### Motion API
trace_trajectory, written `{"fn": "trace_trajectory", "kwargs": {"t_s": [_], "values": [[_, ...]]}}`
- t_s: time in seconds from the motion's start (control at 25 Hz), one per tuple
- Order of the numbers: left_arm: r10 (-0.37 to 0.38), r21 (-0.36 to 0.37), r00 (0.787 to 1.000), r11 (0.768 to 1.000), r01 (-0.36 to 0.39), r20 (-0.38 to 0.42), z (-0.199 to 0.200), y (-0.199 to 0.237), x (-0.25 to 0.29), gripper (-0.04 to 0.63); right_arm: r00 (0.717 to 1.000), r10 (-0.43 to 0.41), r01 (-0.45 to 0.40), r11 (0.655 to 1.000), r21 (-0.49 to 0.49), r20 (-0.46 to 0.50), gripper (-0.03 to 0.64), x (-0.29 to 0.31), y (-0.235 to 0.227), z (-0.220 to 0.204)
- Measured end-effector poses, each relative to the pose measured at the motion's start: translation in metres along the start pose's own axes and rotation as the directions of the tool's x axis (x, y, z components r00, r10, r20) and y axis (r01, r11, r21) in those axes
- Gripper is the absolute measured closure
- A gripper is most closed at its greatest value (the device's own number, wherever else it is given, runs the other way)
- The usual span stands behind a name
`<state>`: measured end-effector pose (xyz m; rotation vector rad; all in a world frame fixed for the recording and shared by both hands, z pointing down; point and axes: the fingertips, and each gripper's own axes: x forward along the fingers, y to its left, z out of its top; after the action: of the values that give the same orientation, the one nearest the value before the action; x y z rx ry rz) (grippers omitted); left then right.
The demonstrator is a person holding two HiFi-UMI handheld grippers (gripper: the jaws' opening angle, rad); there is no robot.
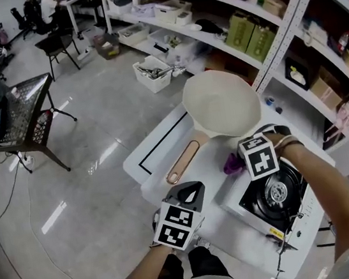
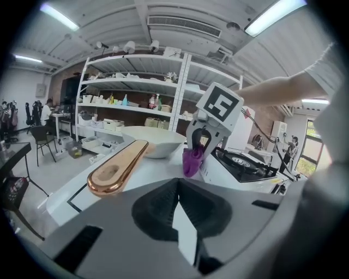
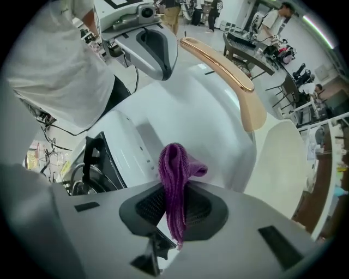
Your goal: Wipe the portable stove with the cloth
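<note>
The portable stove (image 1: 273, 200) is white with a black burner and sits at the right of the white table (image 1: 156, 146). My right gripper (image 1: 240, 158) is shut on a purple cloth (image 1: 232, 163), which hangs at the stove's left edge. In the right gripper view the cloth (image 3: 174, 177) sticks up bunched between the jaws, with the stove (image 3: 106, 163) just below and left of it. My left gripper (image 1: 193, 194) hovers over the table's front edge, left of the stove, shut on nothing. From the left gripper view, the cloth (image 2: 191, 161) dangles beside the stove (image 2: 245, 166).
A white pan (image 1: 221, 103) with a copper-coloured handle (image 1: 183, 161) lies on the table behind the stove, its handle pointing toward my left gripper. Shelving (image 1: 262, 33) stands behind the table. A bin of tools (image 1: 154, 72) and a black mesh cart (image 1: 20, 115) stand on the floor.
</note>
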<state>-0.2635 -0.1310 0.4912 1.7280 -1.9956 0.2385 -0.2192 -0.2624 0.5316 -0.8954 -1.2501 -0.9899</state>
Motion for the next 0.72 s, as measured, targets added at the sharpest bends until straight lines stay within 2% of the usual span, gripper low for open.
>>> {"fn": "trace_trajectory", "kwargs": {"t_s": [0.24,0.44,0.72], "values": [[-0.016,0.007,1.000,1.000,0.016,0.000,-0.009,0.003,-0.018,0.589,0.999,0.040,-0.040,0.998,0.039,0.012,0.557,-0.001,0.016,0.027],[-0.037,0.008,0.999,0.999,0.037,0.013,-0.013,0.006,-0.036,0.590,0.996,0.084,-0.088,0.990,0.113,0.041,0.555,-0.005,0.029,0.049],[-0.062,0.006,0.998,0.998,0.062,0.024,-0.024,0.009,-0.054,0.589,0.993,0.090,-0.104,0.975,0.194,0.083,0.555,-0.006,0.043,0.074]]}}
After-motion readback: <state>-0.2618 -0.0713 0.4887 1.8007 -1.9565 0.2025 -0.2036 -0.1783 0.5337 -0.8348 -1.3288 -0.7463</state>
